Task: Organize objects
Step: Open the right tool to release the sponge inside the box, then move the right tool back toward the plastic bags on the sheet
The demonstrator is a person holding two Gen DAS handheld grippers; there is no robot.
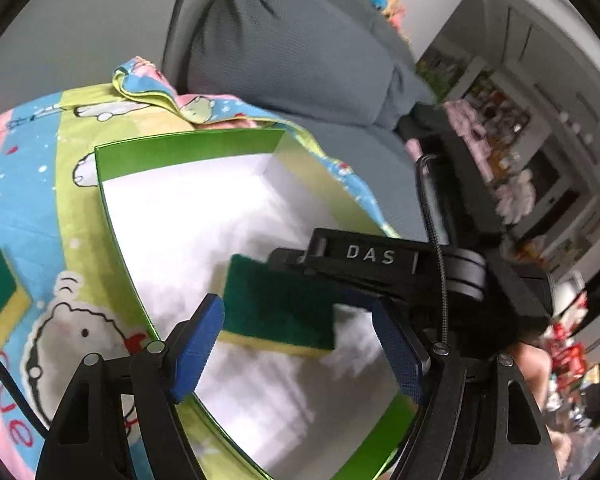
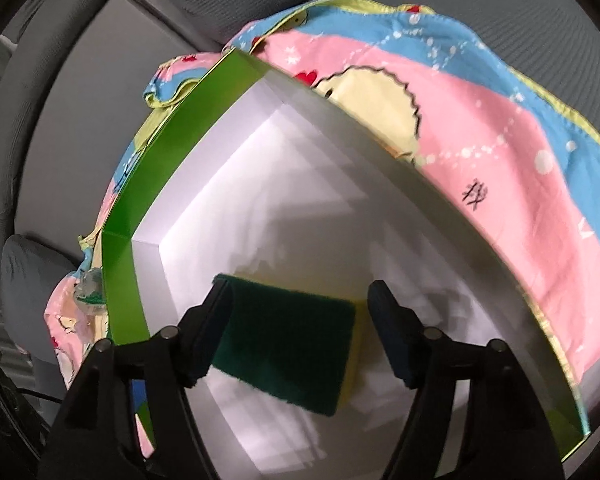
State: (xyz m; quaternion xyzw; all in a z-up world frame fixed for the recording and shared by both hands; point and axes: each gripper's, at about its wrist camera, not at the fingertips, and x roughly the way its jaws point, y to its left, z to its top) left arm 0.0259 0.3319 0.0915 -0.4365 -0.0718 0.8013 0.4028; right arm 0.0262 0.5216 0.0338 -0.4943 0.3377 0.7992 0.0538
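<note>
Now: my right gripper (image 2: pixel 300 332) jaws spread around green-and-yellow scouring sponge (image 2: pixel 288 344) inside white-lined green box (image 2: pixel 126 216); withdraw straight up. Left gripper (image 1: pixel 300 344) jaws also apart, empty.

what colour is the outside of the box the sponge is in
Bright green outside, white inside; the box holding the sponge shows best in the right wrist view.

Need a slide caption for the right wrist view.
Open right gripper above a green-topped sponge inside the green box.
</note>
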